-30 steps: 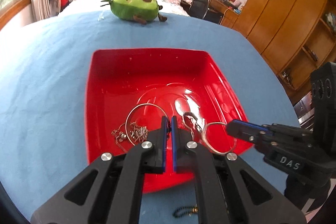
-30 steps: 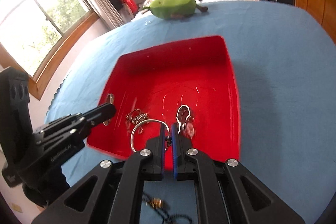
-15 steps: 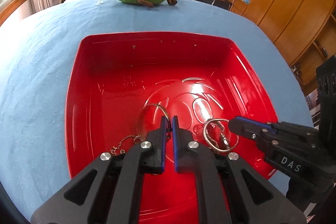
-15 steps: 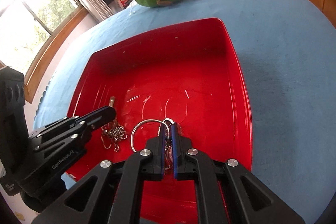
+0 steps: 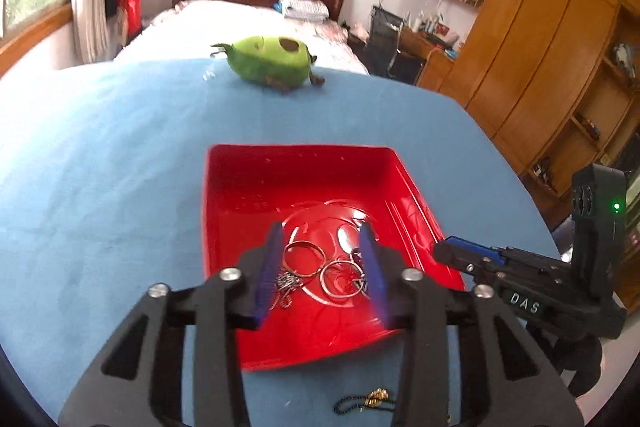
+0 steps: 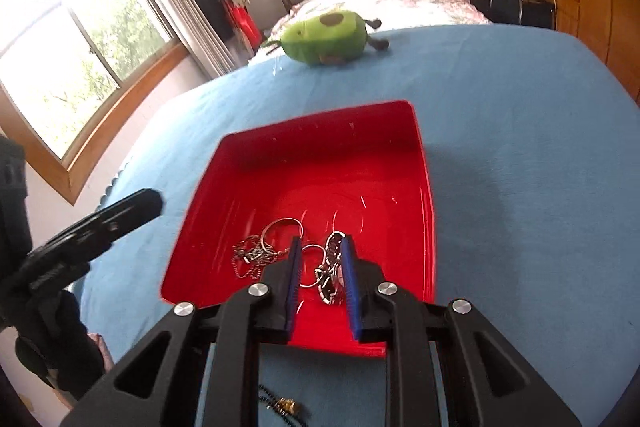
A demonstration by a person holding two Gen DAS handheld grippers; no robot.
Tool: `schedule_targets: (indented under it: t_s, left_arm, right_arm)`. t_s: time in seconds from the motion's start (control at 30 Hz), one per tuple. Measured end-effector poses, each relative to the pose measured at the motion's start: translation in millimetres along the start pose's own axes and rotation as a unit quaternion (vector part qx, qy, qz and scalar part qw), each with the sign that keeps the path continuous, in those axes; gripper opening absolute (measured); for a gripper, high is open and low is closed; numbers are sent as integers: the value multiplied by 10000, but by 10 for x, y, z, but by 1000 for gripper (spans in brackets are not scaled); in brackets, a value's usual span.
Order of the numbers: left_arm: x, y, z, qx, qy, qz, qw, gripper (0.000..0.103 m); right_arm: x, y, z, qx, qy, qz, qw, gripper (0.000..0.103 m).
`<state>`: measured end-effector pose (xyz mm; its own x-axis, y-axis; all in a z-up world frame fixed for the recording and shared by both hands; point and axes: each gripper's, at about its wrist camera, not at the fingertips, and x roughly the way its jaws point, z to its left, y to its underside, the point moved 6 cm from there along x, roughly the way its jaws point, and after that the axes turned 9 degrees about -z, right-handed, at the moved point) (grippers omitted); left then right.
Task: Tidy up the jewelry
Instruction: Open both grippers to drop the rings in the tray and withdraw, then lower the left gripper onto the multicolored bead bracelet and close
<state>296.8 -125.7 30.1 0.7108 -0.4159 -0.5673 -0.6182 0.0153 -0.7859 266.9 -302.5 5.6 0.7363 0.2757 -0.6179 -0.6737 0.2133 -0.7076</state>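
A red tray (image 5: 224, 195) (image 6: 416, 163) sits on the blue cloth. In its near half lie two silver rings (image 5: 306, 257) (image 6: 280, 227) with chains (image 6: 250, 255) and a dark charm (image 6: 332, 267). My left gripper (image 5: 322, 241) hovers above this jewelry, its jaws opening, nothing pressed between the blue pads. My right gripper (image 6: 320, 251) hangs over the same pile, jaws also opening, the jewelry lying loose below them. Each gripper shows in the other's view, the right one (image 5: 460, 253) at the tray's right edge, the left one (image 6: 136, 205) at its left.
A green avocado plush (image 5: 270, 61) (image 6: 326, 37) lies at the far edge of the cloth. A dark beaded chain with a gold piece (image 5: 370, 399) (image 6: 284, 405) lies on the cloth before the tray. Behind are a bed, wooden wardrobes and windows.
Both grippers were shut on ring-and-chain pieces, lowered them into the tray, then let go and pulled back and up. The jewelry now rests loose on the tray floor.
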Motion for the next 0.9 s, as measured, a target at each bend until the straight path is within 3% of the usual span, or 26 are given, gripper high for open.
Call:
schedule_targets:
  t_s: [0.17,0.23,0.4,0.6,0.9]
  left_arm:
    - [-279,117,-44,60,-144,-21,9999,66]
    - [-365,191,-42,133,-280,-47,9995,70]
    - [-535,481,-25,144,-221,20,9997,89]
    - [-707,924,85,-22,-270,130,9995,94]
    - [-908,1505,313,-211,-644,397,9969,95]
  right_arm:
    - [-150,115,85,-145,-3,-9,9999,21]
    - [-206,195,108,-179,-35,4,9998,21]
    - [-391,520,96,-169,-98,-19,9998,24]
    - [-542,904,57,-137,-89,102,9998,29]
    - [-766,1443,-67,-27,18,258,9997,31]
